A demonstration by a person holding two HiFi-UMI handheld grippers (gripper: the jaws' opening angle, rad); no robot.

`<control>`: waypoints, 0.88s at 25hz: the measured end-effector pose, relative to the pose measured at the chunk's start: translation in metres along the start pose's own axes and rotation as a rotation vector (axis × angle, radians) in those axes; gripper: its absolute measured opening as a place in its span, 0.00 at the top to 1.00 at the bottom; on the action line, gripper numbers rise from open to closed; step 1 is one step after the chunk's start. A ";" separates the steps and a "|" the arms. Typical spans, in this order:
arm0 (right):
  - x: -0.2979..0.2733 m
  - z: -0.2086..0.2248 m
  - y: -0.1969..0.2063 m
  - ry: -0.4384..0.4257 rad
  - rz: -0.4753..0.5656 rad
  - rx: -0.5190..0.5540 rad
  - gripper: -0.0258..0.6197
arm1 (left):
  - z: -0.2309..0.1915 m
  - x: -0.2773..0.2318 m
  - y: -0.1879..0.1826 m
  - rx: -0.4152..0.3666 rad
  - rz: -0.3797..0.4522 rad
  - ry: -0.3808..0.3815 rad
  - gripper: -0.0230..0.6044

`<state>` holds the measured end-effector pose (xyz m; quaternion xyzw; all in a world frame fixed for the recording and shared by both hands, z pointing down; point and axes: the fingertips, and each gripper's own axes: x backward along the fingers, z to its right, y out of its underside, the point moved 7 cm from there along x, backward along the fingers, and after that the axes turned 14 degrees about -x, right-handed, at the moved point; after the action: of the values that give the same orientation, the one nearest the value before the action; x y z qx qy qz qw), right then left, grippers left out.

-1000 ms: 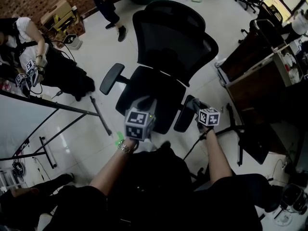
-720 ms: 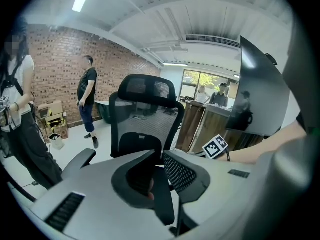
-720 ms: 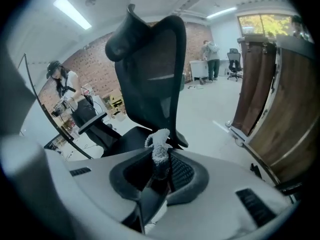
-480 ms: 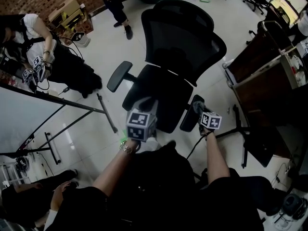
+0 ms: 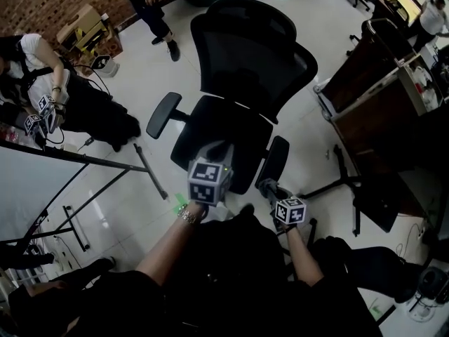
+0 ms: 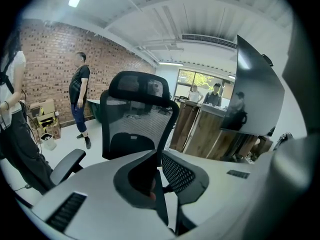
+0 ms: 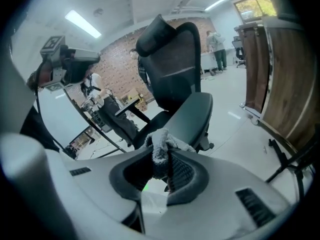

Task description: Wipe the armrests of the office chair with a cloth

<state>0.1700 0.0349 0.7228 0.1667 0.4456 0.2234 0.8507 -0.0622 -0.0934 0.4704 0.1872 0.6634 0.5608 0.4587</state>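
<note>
A black mesh office chair [image 5: 242,83] stands in front of me, its left armrest [image 5: 163,114] out to the side and its right armrest [image 5: 275,161] near my right hand. My right gripper [image 5: 268,188] sits just short of that armrest's near end, shut on a grey-white cloth [image 7: 160,139]. In the right gripper view the cloth bunches up between the jaws of the right gripper [image 7: 162,154], with the armrest pad [image 7: 192,114] right ahead. My left gripper [image 5: 212,152] hovers over the seat's front edge. Seen from its own view, the left gripper [image 6: 156,156] is shut with nothing in it.
A seated person [image 5: 77,90] and a standing one [image 5: 151,5] are at the left and back. A metal stand [image 5: 105,161] crosses the floor on the left. Wooden desks [image 5: 372,76] line the right. Chair base legs [image 5: 337,187] stick out by my right arm.
My right gripper has pulled back off the right armrest toward me with the cloth in it. The left gripper has hardly moved.
</note>
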 end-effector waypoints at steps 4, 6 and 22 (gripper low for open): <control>0.007 0.000 -0.030 -0.057 0.067 0.007 0.86 | 0.001 0.004 -0.004 0.003 0.020 0.007 0.90; 0.006 0.014 -0.074 -0.044 0.135 -0.006 0.86 | -0.001 0.006 -0.005 0.003 0.026 0.000 0.90; -0.038 0.091 -0.140 0.127 0.179 -0.220 0.86 | -0.004 0.026 0.009 0.014 -0.008 -0.034 0.90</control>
<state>0.2593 -0.1108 0.7308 0.0970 0.4547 0.3559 0.8107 -0.0812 -0.0730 0.4685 0.1975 0.6601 0.5510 0.4708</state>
